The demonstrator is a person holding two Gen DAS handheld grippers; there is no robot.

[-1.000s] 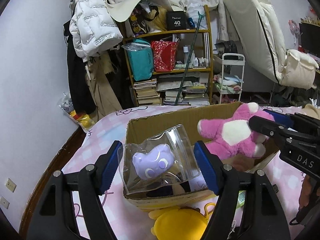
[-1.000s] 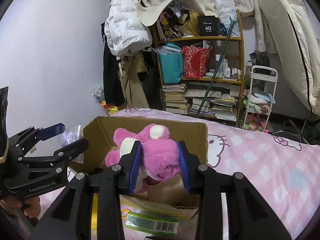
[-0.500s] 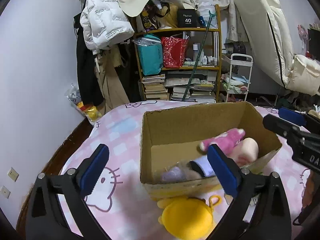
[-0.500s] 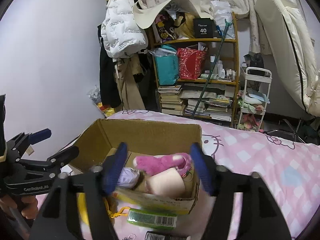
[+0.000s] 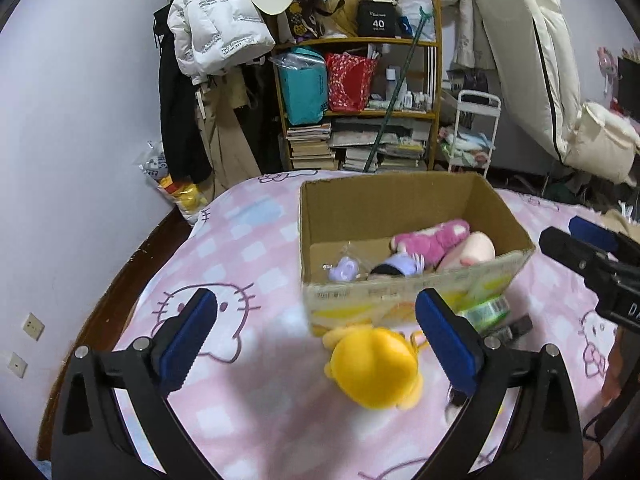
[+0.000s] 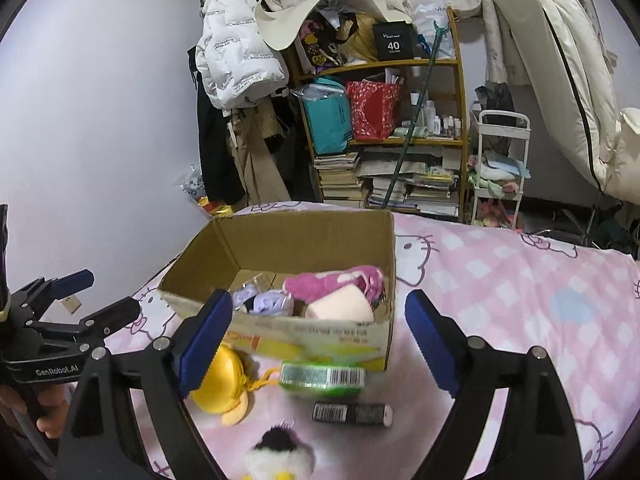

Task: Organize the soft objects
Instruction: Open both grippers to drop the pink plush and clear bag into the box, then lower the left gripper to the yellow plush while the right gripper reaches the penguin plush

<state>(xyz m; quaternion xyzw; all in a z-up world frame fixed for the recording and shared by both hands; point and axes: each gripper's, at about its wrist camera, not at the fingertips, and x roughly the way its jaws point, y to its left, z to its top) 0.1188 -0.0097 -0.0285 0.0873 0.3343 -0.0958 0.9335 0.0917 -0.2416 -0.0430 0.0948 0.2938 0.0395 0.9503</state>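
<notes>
A cardboard box [image 5: 400,200] [image 6: 280,236] stands on the pink bed. Inside lie a pink plush [image 5: 432,236] [image 6: 332,282], a bagged purple toy [image 5: 344,270] [image 6: 244,294], a lilac toy [image 5: 400,266] and a cream plush [image 5: 476,248] [image 6: 340,306]. A yellow plush [image 5: 376,372] [image 6: 220,380] lies on the bed in front of the box. My left gripper [image 5: 316,344] is open and empty above it. My right gripper [image 6: 320,344] is open and empty, near the box's front. A black-and-white plush [image 6: 276,452] lies at the bottom.
A green labelled packet [image 6: 322,376] [image 5: 486,310] and a dark tube [image 6: 352,412] lie in front of the box. A cluttered shelf [image 5: 360,100], hanging coats [image 5: 208,40] and a white cart [image 5: 472,136] stand beyond the bed. The bed's wooden edge [image 5: 132,256] runs at left.
Both grippers opened and dropped their loads, the bagged purple toy and the pink plush, into the box. Both have since drawn back and up from the box.
</notes>
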